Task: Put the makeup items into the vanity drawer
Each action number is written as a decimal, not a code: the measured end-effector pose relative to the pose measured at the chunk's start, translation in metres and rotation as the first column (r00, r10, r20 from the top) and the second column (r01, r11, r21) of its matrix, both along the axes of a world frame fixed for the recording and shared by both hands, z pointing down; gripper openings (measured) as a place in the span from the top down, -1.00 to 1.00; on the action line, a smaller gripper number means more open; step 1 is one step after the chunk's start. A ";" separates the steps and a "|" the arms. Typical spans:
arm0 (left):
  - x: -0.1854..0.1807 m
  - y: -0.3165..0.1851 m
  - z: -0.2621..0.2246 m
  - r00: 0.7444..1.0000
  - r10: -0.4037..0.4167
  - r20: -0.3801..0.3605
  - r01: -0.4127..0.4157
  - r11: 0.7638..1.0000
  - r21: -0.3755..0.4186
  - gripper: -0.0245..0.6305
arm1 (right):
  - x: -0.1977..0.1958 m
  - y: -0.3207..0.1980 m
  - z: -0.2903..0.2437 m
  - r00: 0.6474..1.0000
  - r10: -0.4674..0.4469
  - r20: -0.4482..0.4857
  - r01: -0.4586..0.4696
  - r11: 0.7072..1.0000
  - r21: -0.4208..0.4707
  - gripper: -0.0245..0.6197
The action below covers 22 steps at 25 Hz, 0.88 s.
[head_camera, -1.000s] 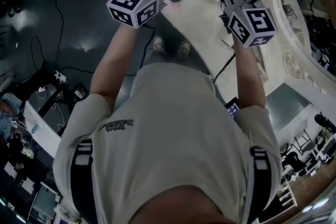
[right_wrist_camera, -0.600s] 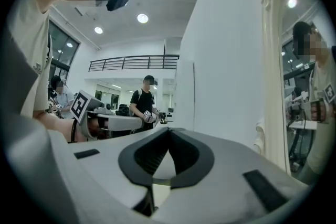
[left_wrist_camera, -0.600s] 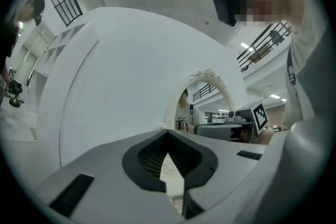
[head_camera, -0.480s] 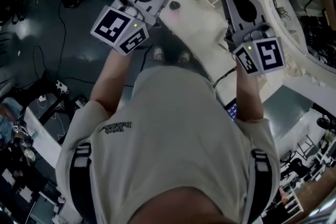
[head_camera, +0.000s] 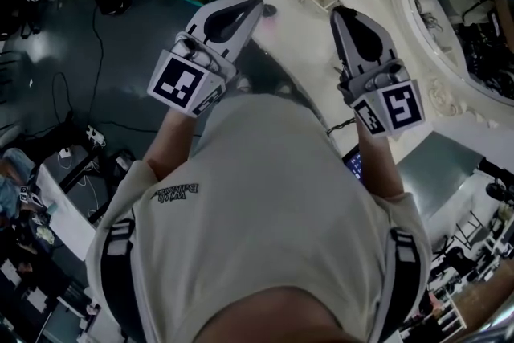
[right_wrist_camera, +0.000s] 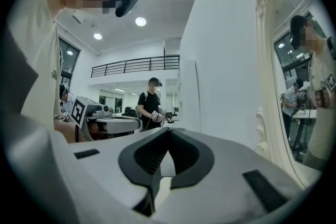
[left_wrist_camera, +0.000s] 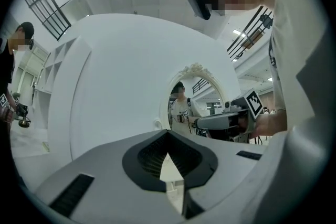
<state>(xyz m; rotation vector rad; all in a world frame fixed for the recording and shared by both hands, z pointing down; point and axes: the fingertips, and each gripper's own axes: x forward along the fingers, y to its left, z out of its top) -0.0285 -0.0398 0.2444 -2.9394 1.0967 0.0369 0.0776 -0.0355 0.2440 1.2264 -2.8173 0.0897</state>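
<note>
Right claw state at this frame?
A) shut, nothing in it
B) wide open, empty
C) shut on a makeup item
A: in the right gripper view, the right claw has its jaws together at the tips with no item between them.

The mirror [head_camera: 470,8] runs off the top and right edges of the head view, so only part of it shows. Left of the mirror, a small dark thing [head_camera: 268,10] on the table [head_camera: 299,52] is too tiny to tell. Below the mirror, the person's shirt [head_camera: 265,205] hides the table's front.
</note>
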 end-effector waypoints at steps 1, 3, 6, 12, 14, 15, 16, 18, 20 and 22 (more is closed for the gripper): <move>0.000 0.002 0.003 1.000 0.003 0.003 -0.002 1.000 -0.010 0.88 | -0.002 0.004 0.005 1.000 -0.007 -0.004 0.007 1.000 -0.012 0.91; -0.002 0.003 0.005 1.000 0.001 0.004 -0.001 1.000 -0.024 0.88 | -0.004 0.008 0.011 1.000 -0.014 -0.003 0.014 0.999 -0.035 0.91; -0.002 0.003 0.007 1.000 -0.006 0.009 0.006 0.999 -0.032 0.88 | -0.005 0.010 0.014 1.000 -0.012 0.021 0.013 0.998 -0.057 0.91; -0.013 -0.004 0.011 0.998 -0.056 -0.014 0.055 0.997 -0.048 0.88 | -0.009 0.009 0.017 1.000 -0.020 0.016 0.021 0.998 -0.060 0.91; -0.014 -0.002 0.012 0.999 -0.047 -0.010 0.047 0.998 -0.044 0.89 | -0.009 0.010 0.019 1.000 -0.016 0.021 0.017 0.998 -0.065 0.91; -0.012 0.000 0.013 0.999 -0.038 -0.008 0.038 0.999 -0.039 0.89 | -0.009 0.010 0.020 1.000 -0.013 0.023 0.015 0.998 -0.068 0.91; -0.010 0.002 0.013 1.000 -0.030 -0.004 0.030 0.999 -0.035 0.89 | -0.009 0.010 0.021 1.000 -0.012 0.024 0.013 0.997 -0.071 0.91; -0.005 0.004 0.016 1.000 -0.022 0.006 0.022 0.999 -0.039 0.88 | -0.008 0.010 0.023 1.000 -0.011 0.025 0.013 0.997 -0.078 0.91; -0.005 0.004 0.020 1.000 -0.022 0.008 0.022 0.998 -0.053 0.89 | -0.007 0.010 0.024 1.000 -0.004 0.029 0.006 0.997 -0.077 0.91; -0.006 0.003 0.023 1.000 -0.027 0.008 0.027 0.998 -0.064 0.88 | -0.005 0.007 0.024 0.999 0.014 0.035 -0.012 0.998 -0.069 0.91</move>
